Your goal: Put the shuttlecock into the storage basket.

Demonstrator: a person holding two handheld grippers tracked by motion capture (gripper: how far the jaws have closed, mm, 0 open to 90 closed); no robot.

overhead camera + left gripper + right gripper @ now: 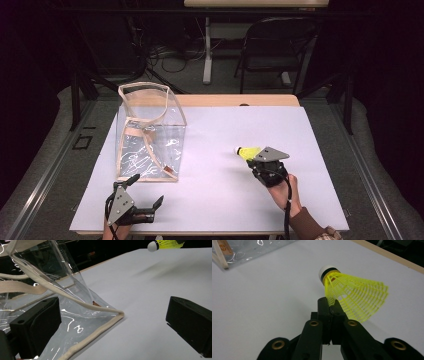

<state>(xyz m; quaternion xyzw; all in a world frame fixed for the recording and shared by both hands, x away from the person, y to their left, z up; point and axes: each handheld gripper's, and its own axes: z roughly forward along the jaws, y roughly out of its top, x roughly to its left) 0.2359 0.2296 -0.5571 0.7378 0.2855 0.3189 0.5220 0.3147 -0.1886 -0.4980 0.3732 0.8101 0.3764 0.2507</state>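
R gripper [331, 305] pinches shuttle [352, 296] skirt, mid-frame; L gripper [140, 192] spread by bag [150, 132], prob. to steady it.

We see two handheld grippers, both matte black. Left gripper [148, 193]: blocky rectangular black fingers [37, 325] with small round holes, grey three-cornered plate on top, black cable trailing off the back. Right gripper [331, 305]: same grey plate, slim black linkage arms with brass-coloured rivet bushings at the pivots, black cable running along the wrist. The person wears a brown sleeve [307, 226] with a plaid cuff at its end.
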